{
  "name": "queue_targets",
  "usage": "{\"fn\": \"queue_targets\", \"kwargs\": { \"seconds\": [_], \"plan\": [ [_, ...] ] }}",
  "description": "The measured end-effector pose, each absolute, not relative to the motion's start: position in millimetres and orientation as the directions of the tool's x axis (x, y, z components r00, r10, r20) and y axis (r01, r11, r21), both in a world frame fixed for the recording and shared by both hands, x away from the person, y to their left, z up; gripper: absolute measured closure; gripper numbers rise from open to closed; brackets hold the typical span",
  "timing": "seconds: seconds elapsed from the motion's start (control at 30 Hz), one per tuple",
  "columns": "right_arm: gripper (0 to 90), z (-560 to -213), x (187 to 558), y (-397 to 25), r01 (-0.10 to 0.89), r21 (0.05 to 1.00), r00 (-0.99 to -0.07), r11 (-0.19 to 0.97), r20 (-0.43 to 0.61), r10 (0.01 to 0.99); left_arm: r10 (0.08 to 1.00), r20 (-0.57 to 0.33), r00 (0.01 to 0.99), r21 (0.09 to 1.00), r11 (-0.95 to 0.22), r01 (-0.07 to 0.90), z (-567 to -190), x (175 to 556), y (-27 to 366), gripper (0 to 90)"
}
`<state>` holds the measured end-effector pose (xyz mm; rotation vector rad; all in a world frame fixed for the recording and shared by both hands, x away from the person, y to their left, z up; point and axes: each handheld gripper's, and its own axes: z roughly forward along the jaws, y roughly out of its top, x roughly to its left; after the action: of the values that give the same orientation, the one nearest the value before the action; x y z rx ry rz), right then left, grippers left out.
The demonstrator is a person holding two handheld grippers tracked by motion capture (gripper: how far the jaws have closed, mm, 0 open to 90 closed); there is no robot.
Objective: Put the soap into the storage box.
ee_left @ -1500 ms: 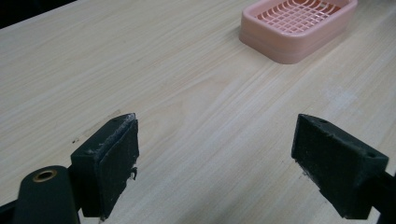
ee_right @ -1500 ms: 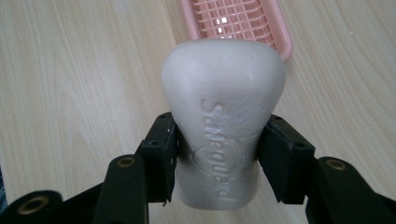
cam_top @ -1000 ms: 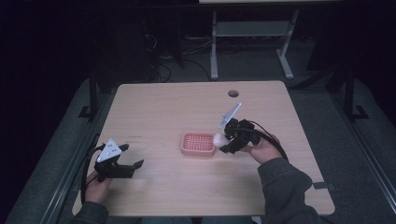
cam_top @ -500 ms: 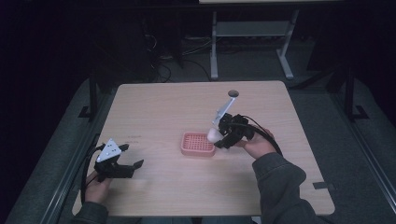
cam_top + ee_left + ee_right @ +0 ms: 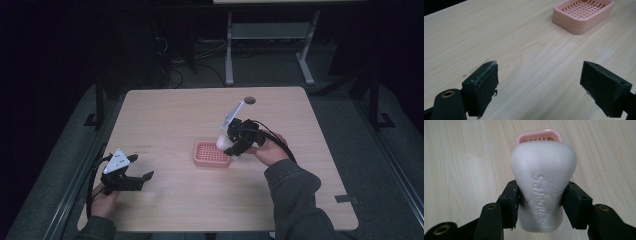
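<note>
While clamped across its narrow waist by the right gripper (image 5: 540,202), white soap bar (image 5: 543,182) looks hard, slick, light; left gripper (image 5: 546,87) gapes empty.

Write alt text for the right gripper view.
A white soap bar is clamped between the right gripper's two black jaws, embossed lettering facing the camera. Beyond it, a pink dish sits on the wooden table.

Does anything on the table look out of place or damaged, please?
Nothing stands out. The pink soap dish sits flat and whole, the white soap bar is gripped squarely in the right gripper, and the left gripper is open above bare wood.
</note>
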<state>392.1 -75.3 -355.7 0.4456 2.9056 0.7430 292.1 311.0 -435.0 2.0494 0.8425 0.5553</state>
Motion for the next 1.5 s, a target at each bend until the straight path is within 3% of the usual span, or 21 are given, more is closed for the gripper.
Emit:
{"fn": "queue_targets", "kwargs": {
  "seconds": [0.63,1.5],
  "plan": [
    [48.9,-352.4,402.0,-55.0,0.222,0.485,-0.96,0.846,-0.043,0.276,0.733,0.08,0.676,0.829,-0.425,0.363,-434.9,291.9,311.6,14.4],
    [48.9,-380.8,421.4,-30.9,0.239,0.437,-0.962,0.867,-0.013,0.272,0.734,0.077,0.675,0.831,-0.421,0.363,-434.8,291.9,311.6,14.4]
  ]
}}
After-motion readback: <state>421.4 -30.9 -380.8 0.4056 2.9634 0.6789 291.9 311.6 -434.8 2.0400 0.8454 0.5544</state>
